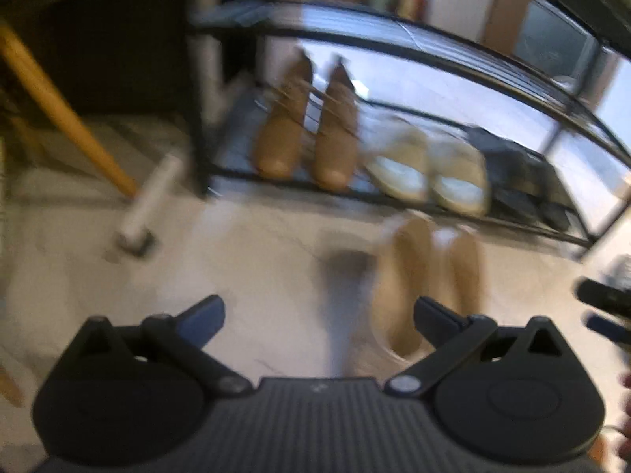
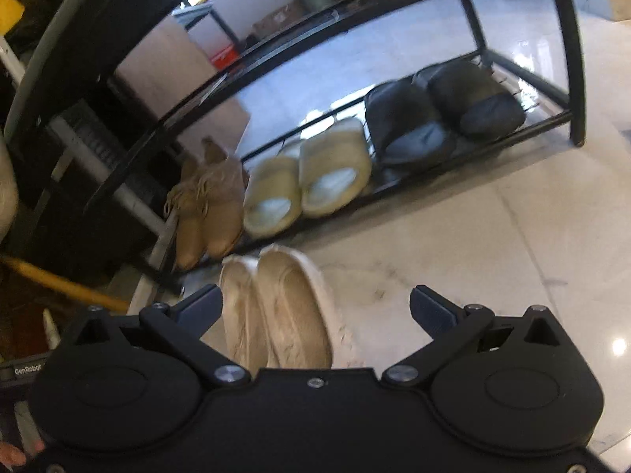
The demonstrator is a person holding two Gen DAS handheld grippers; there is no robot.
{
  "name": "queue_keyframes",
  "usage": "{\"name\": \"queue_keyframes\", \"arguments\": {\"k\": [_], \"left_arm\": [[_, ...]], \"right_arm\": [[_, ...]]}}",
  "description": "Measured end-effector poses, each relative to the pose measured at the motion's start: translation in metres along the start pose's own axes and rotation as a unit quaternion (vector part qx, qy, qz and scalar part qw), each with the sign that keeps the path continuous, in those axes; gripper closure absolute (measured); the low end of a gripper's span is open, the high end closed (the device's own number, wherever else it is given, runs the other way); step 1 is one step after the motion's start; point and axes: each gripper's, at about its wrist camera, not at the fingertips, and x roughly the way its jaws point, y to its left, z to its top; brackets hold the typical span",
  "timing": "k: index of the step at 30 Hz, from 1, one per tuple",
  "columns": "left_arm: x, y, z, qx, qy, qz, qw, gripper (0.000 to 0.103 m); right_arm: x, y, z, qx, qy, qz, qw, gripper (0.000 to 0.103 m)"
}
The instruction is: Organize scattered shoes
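Note:
A black metal shoe rack (image 1: 394,45) (image 2: 512,67) holds three pairs on its bottom shelf: tan lace-up boots (image 1: 307,134) (image 2: 209,209), cream slides (image 1: 430,173) (image 2: 307,181) and black slides (image 1: 524,181) (image 2: 441,114). A pair of beige flat shoes (image 1: 426,276) (image 2: 276,307) lies side by side on the floor in front of the rack. My left gripper (image 1: 319,315) is open and empty above the floor, left of the flats. My right gripper (image 2: 315,307) is open above the flats, touching nothing. Its tips show at the right edge of the left wrist view, blurred.
A yellow broom handle (image 1: 63,118) (image 2: 59,283) leans at the left, with a white pale object (image 1: 150,201) on the floor beside it. Pale marble floor (image 2: 493,236) spreads to the right. Boxes (image 2: 276,19) stand behind the rack.

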Motion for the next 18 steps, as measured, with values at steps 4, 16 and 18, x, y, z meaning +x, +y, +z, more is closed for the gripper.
{"name": "queue_keyframes", "arguments": {"k": [4, 16, 18], "left_arm": [[0.022, 0.014, 0.003, -0.086, 0.053, 0.005, 0.9949, 0.001], [0.040, 0.017, -0.005, -0.126, 0.123, -0.028, 0.9839, 0.001], [0.039, 0.014, -0.004, -0.120, 0.123, -0.032, 0.9846, 0.001]], "right_arm": [[0.015, -0.007, -0.007, 0.059, 0.026, -0.003, 0.998, 0.000], [0.041, 0.066, -0.027, -0.190, -0.005, 0.021, 0.982, 0.010], [0.055, 0.077, -0.032, -0.225, -0.001, 0.024, 0.974, 0.017]]}}
